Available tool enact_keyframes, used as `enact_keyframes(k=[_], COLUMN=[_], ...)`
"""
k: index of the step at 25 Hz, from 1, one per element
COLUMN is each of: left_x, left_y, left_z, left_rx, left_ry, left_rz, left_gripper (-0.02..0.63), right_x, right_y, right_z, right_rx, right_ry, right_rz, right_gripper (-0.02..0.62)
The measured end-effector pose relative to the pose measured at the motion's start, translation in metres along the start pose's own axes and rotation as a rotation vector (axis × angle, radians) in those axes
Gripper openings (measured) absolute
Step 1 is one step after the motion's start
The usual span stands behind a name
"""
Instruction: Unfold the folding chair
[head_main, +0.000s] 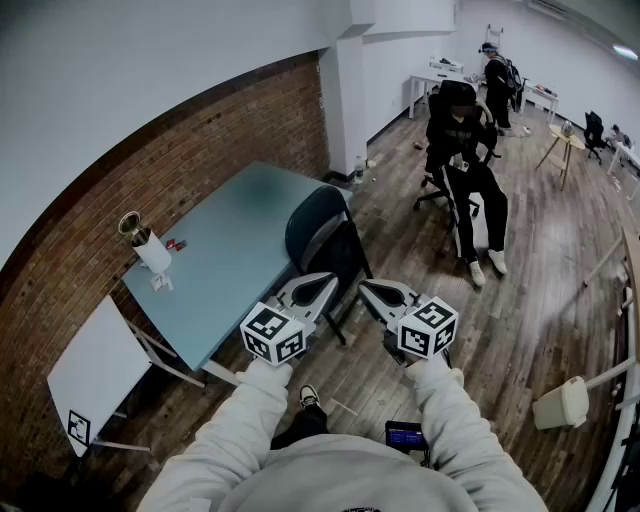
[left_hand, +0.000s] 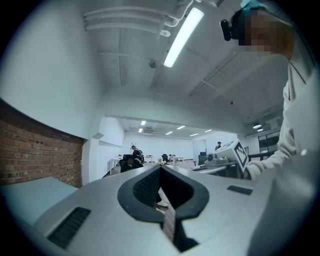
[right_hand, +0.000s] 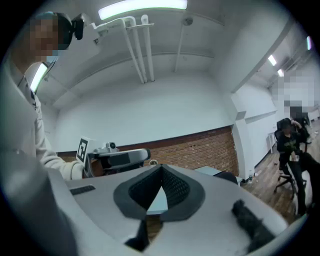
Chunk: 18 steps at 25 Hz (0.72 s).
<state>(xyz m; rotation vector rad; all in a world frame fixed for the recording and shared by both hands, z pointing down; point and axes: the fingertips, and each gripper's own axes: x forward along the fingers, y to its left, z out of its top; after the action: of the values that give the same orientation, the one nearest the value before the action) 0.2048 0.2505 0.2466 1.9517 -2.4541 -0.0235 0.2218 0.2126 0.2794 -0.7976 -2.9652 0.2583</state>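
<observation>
The room has a brick wall (head_main: 200, 150) and a wooden floor (head_main: 540, 300). The dark folding chair (head_main: 318, 235) stands against the blue table (head_main: 230, 250), just ahead of me, and seems still folded. My left gripper (head_main: 322, 285) and right gripper (head_main: 375, 292) are both pressed together, empty, touching nothing. I judge the unfolding is not yet begun.

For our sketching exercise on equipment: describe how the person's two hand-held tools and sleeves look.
The left tool and right tool are pale grey, with dark ribbed pads framing a teardrop-shaped opening. Each carries a white cube printed with black square markers. The sleeves are light grey.
</observation>
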Motion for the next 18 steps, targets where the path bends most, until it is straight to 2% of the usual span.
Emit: enact_keyframes(k=[3, 5, 8, 11, 15, 18], left_x=[0.013, 0.019, 0.035, 0.059, 0.099, 0.139], left_y=[0.020, 0.037, 0.076, 0.123, 0.207, 0.293], left_z=[-0.010, -0.011, -0.006, -0.007, -0.017, -0.019], left_rx=[0.029, 0.020, 0.018, 0.057, 0.036, 0.089], left_ry=[0.009, -0.011, -0.048, -0.057, -0.076, -0.055], left_rz=[0.004, 0.005, 0.028, 0.026, -0.031, -0.052], left_gripper=[-0.002, -0.002, -0.002, -0.002, -0.002, -0.002], right_x=[0.012, 0.024, 0.050, 0.087, 0.160, 0.237], right_y=[-0.023, -0.036, -0.061, -0.098, -0.158, -0.224], right_z=[-0.009, -0.014, -0.021, -0.025, -0.022, -0.014], right_rx=[0.007, 0.012, 0.005, 0.015, -0.023, -0.034], right_ry=[-0.016, -0.012, 0.031, 0.047, 0.029, -0.002], right_rz=[-0.043, -0.044, -0.021, -0.050, -0.080, -0.146], right_gripper=[0.005, 0.005, 0.005, 0.005, 0.006, 0.006])
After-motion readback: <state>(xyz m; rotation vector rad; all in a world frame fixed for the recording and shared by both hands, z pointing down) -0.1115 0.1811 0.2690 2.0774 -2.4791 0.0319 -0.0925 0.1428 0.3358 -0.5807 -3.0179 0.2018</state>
